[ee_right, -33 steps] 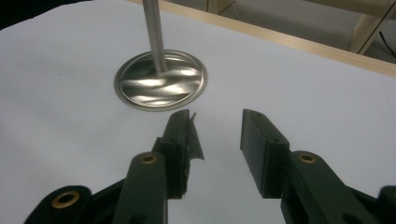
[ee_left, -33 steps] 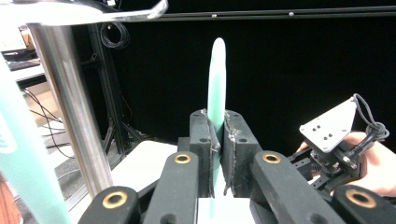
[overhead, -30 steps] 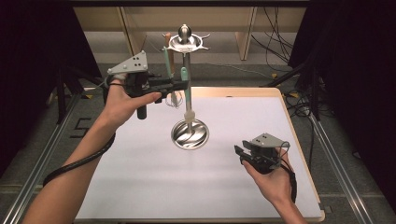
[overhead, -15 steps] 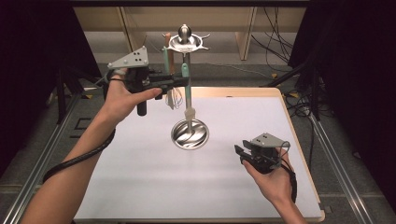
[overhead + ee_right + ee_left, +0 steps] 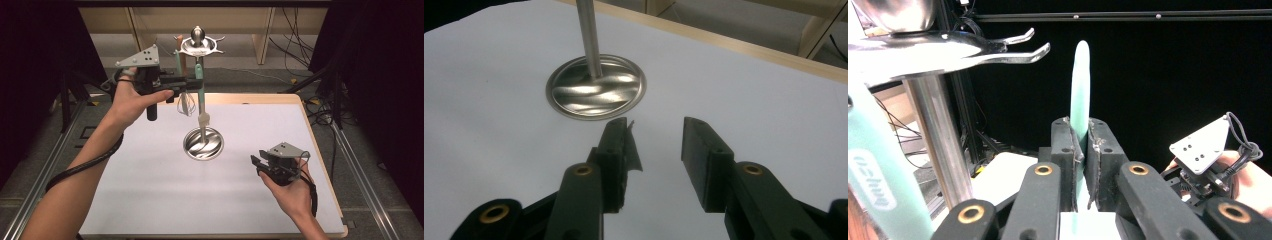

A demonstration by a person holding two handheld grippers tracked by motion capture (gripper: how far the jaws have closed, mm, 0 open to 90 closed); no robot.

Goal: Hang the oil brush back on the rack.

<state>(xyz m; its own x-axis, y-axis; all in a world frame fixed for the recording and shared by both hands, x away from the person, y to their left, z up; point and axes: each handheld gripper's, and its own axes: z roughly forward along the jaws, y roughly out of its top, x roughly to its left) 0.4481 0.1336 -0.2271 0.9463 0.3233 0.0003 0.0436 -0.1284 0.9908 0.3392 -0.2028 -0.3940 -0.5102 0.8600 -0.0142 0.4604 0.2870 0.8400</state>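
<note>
The left gripper [image 5: 1080,150] clamps a mint-green spatula [image 5: 1079,100] beside the rack's hooks [image 5: 1018,47]. Step in hand: hanging it. Next, align handle with hook. The right gripper [image 5: 656,145] rests open, empty.

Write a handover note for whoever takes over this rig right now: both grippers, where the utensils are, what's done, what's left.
Left gripper: shut on the mint-green utensil, held upright beside the steel rack, just below its top hooks.
Right gripper: open, holding nothing, low over the white mat near the rack's base.
On the rack: a whisk and other handles hang from the hooks.
Done: utensil gripped.
Left: whether it is going on or coming off a hook is unclear; finish that move.
</note>
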